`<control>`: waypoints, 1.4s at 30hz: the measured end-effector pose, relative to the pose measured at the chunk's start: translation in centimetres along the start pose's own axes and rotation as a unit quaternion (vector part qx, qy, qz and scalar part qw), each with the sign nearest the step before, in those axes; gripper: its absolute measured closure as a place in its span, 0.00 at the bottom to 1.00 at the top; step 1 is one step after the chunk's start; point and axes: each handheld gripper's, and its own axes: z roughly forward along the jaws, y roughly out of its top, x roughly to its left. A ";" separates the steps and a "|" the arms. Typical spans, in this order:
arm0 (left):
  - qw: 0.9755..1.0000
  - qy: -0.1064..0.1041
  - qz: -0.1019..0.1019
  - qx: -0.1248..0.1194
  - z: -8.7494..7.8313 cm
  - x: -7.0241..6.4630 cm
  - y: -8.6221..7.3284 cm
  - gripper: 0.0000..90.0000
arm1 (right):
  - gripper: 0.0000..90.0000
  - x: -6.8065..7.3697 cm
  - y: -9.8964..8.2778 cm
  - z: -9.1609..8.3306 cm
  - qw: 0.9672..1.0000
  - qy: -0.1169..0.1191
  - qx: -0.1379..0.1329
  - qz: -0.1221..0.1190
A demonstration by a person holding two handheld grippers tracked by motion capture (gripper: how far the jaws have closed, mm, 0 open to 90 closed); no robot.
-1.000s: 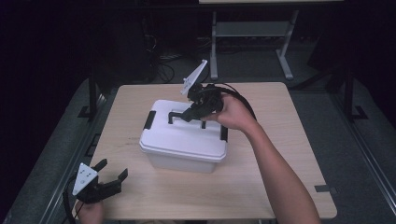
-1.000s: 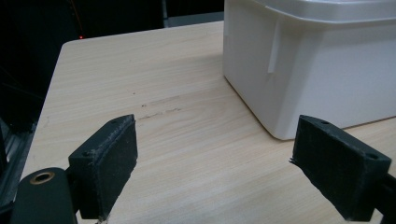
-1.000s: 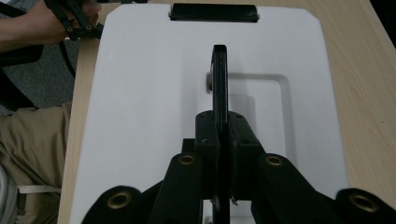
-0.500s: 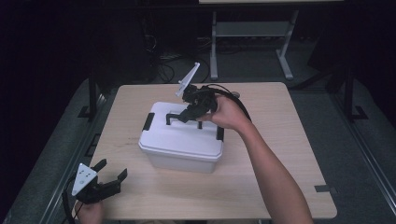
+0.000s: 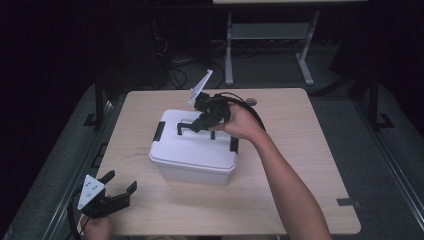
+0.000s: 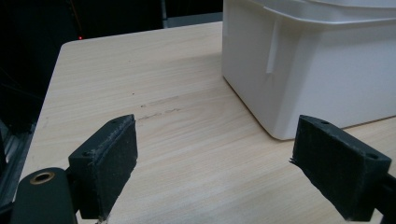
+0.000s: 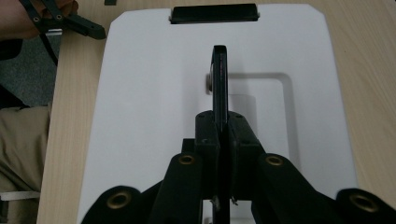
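Squarely, right gripper (image 7: 220,126) clamps box handle (image 7: 219,74).

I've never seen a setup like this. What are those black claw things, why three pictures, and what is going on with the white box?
No robot here: a person holds a hand-held gripper in each hand. The high view looks down on the table; the other two pictures come from small cameras riding on each gripper, looking along its black jaws. On the table stands a white box with a lid and black side latches. The right gripper has its jaws shut on the lid's black handle, seen edge-on in the right gripper view. The left gripper waits near the table's corner, jaws open, holding nothing.
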 end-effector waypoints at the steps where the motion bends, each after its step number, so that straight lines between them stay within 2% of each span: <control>1: 1.000 0.000 0.000 0.001 0.0 0.0 0.0 0.14 | 0.93 0.0 0.0 0.1 1.000 0.001 -0.001 0.000; 12: 1.000 -0.002 0.000 0.001 0.1 -0.1 0.0 0.14 | 0.91 0.1 -0.1 0.3 1.000 0.004 0.000 0.005; 14: 1.000 -0.002 0.001 0.000 0.1 -0.1 0.0 0.14 | 0.88 0.1 -0.6 0.1 1.000 0.003 -0.011 0.011; 22: 1.000 -0.004 0.002 0.000 0.2 -0.3 0.1 0.14 | 0.86 0.5 -2.1 -0.6 1.000 -0.003 -0.012 0.021; 28: 1.000 -0.003 0.003 0.002 0.2 -0.2 0.1 0.14 | 0.91 0.5 -3.4 -1.5 0.999 -0.009 -0.020 0.032; 33: 1.000 -0.003 0.001 0.000 0.1 -0.2 0.1 0.14 | 0.94 0.8 -3.2 -1.7 0.999 -0.022 -0.019 0.020; 42: 1.000 -0.004 0.001 0.000 0.2 -0.2 0.1 0.14 | 0.94 1.0 -2.8 -1.7 0.999 -0.023 -0.020 0.010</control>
